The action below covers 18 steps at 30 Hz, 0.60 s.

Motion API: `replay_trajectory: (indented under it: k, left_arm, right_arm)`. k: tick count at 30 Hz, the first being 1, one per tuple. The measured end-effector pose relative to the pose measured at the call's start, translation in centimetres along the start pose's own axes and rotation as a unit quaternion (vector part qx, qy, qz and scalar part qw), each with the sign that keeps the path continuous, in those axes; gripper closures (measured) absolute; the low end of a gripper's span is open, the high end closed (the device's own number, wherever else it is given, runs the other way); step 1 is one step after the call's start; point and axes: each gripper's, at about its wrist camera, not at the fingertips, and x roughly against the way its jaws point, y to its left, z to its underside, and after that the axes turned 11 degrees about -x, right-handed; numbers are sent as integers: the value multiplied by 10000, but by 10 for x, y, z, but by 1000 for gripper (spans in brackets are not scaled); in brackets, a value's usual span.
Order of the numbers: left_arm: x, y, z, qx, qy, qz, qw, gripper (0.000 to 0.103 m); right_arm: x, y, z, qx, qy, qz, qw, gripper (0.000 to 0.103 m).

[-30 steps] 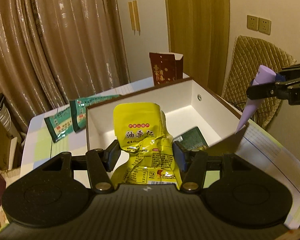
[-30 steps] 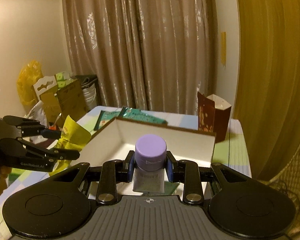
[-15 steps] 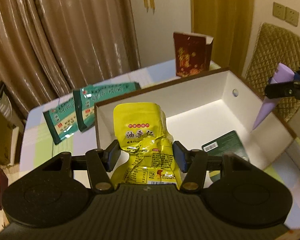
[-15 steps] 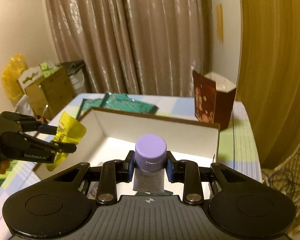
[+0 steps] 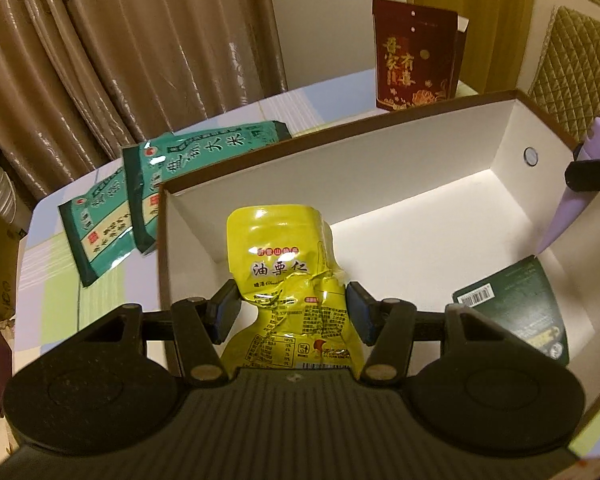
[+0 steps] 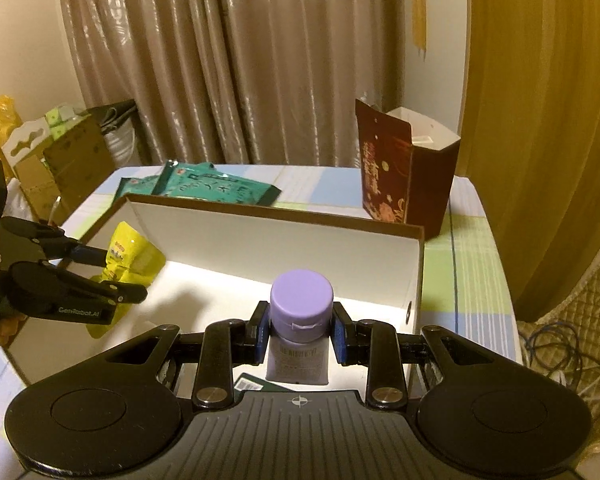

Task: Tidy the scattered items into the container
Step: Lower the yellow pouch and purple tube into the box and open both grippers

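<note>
My left gripper (image 5: pixel 292 308) is shut on a yellow snack pouch (image 5: pixel 288 264) and holds it over the near left part of the white box with a brown rim (image 5: pixel 420 216). My right gripper (image 6: pixel 301 330) is shut on a purple tube (image 6: pixel 301 308), cap towards the camera, over the box's right end (image 6: pixel 414 280). The tube also shows at the right edge of the left wrist view (image 5: pixel 572 200). The left gripper with the pouch shows in the right wrist view (image 6: pixel 112 280). A dark green packet (image 5: pixel 516 308) lies inside the box.
Two teal packets (image 5: pixel 148 192) lie on the table left of and behind the box; they also show in the right wrist view (image 6: pixel 204 188). A dark red paper bag (image 5: pixel 416 52) stands behind the box. Curtains hang beyond the table. A quilted chair (image 5: pixel 576 52) stands at the right.
Both grippers have moved forward and lower over the box, each still holding its item. The box now fills more of both views.
</note>
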Motion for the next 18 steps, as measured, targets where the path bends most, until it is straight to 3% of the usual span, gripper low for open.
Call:
replay_trajectory:
  k: [10, 18]
  left_arm:
    - [-29, -8, -3, -188, 220, 27, 9996, 42]
    - [-27, -6, -4, -184, 163, -3, 9997, 44]
  right_arm:
    - [-16, 2, 1, 186, 98, 107, 9997, 75]
    - [-28, 5, 4, 353, 242, 188, 9989, 75]
